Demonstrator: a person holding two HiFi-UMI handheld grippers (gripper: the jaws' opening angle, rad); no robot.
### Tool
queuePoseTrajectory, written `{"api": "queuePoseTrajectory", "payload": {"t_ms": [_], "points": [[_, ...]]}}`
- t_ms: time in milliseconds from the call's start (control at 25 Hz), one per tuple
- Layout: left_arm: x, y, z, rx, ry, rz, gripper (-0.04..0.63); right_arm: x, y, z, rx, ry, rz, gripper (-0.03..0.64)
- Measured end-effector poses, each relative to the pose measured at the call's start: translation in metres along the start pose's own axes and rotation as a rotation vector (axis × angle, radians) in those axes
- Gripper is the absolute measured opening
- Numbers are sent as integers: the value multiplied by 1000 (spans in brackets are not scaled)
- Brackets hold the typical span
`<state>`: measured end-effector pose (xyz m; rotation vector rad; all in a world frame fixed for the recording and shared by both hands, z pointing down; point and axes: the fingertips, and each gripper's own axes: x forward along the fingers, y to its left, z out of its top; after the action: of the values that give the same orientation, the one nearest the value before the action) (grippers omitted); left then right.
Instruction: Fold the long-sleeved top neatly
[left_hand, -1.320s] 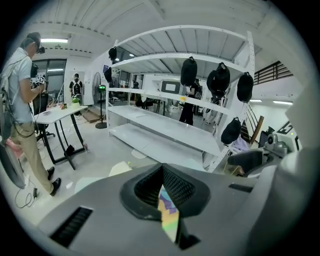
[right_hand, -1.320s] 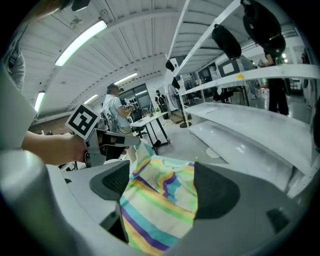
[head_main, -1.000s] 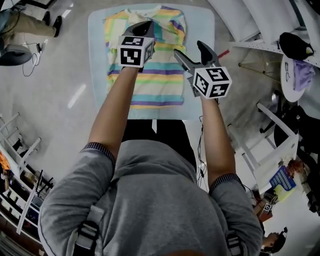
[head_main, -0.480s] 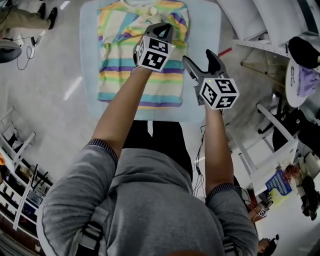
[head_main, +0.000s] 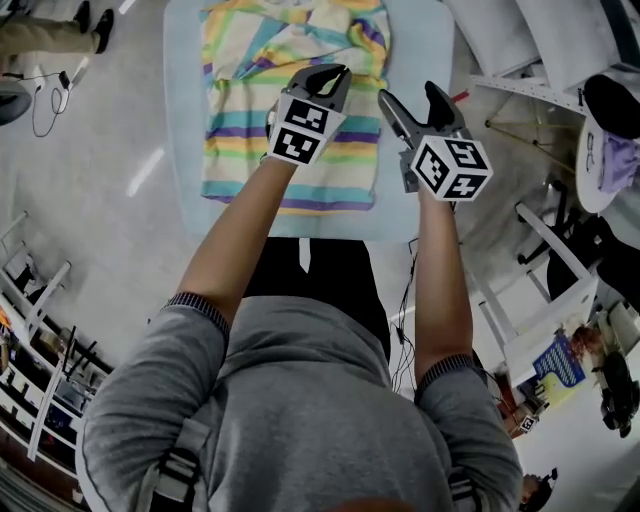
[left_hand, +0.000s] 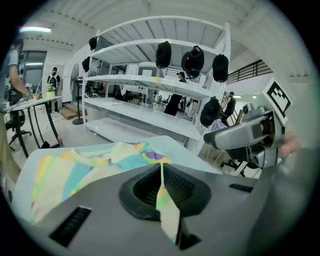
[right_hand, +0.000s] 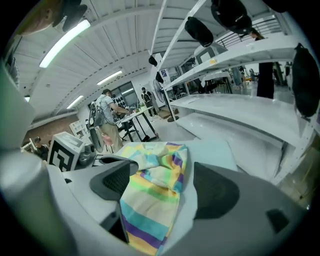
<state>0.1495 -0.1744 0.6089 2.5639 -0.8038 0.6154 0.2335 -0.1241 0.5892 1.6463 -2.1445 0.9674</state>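
Hovering, two grippers (head_main: 335, 72) (head_main: 410, 95), one striped top (head_main: 250, 120)

Pale blue table (head_main: 183, 130) stood on glossy grey floor (head_main: 120, 235). White shelving rack (left_hand: 145, 116) ran behind it, black caps (left_hand: 163, 54) hanging along top rail. Person (right_hand: 105, 120) stood at desk (right_hand: 132, 115) farther off. Small round white table (head_main: 584, 172) at right carried purple cloth (head_main: 607, 152) and dark item, possibly cap (head_main: 612, 98). Strip light (right_hand: 65, 42) glowed on ribbed ceiling.

right claw (right_hand: 165, 186) spread, striped top (right_hand: 150, 212) beyond
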Motion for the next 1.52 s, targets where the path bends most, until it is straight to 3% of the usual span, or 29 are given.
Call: {"api": "queuePoseTrajectory", "payload": {"t_ms": [400,680,840,1040,1200,1360,1520], "points": [[-82,128,27,-58,-100,170,28,82,71,51,-125,0,35,361],[-92,194,31,-91,-114,214,26,158,73,57,-197,78,-39,292],[-90,209,25,-110,-102,207,26,192,61,53,-231,146,-96,264],[-85,216,18,-119,-99,184,26,219,45,38,-349,268,-183,227],[-83,219,16,-122,-97,173,26,221,36,29,-427,326,-240,65],[-84,221,15,-127,-96,175,28,209,36,35,-415,305,-239,32],[-88,224,16,-134,-91,190,26,178,48,62,-371,189,-213,31]]}}
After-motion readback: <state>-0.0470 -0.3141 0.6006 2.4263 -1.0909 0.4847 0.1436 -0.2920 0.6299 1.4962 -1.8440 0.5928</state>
